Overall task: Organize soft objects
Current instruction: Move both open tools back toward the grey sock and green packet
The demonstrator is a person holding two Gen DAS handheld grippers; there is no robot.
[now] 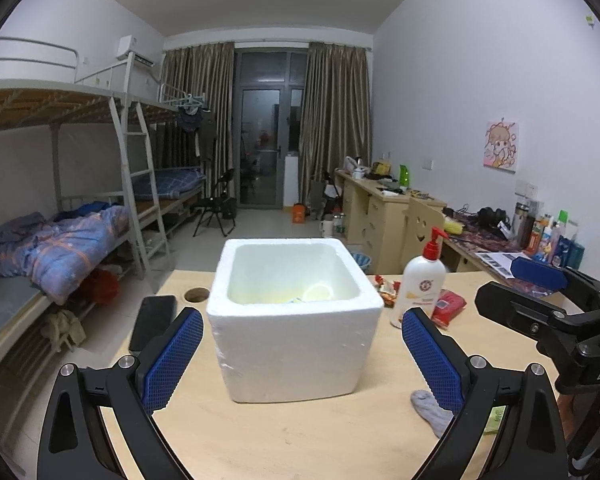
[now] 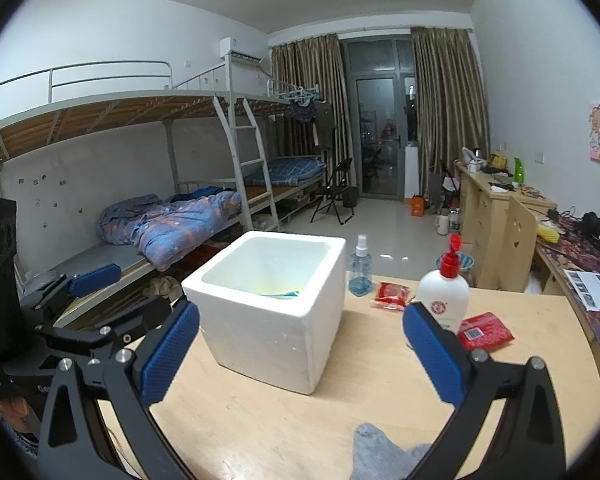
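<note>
Left claw (image 1: 302, 354) open, foam box (image 1: 294, 320) ahead

On the bench (image 2: 260, 420) we count one foam box (image 2: 276, 312), one pump bottle (image 2: 446, 292), one spray bottle (image 2: 360, 268), two red packets (image 2: 486, 330) (image 2: 392, 296), one grey sock (image 1: 432, 410) and one phone (image 1: 152, 322). Plus two hand-held grippers, left (image 1: 302, 354) and right (image 2: 300, 354).

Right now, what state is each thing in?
Foam box: upright, open, no lid, something inside.
Grey sock: loose on the table, ungrasped.
Pump bottle: upright.
Spray bottle: upright, capped.
Phone: flat, screen dark.
Left gripper: open, empty.
Right gripper: open, empty.
</note>
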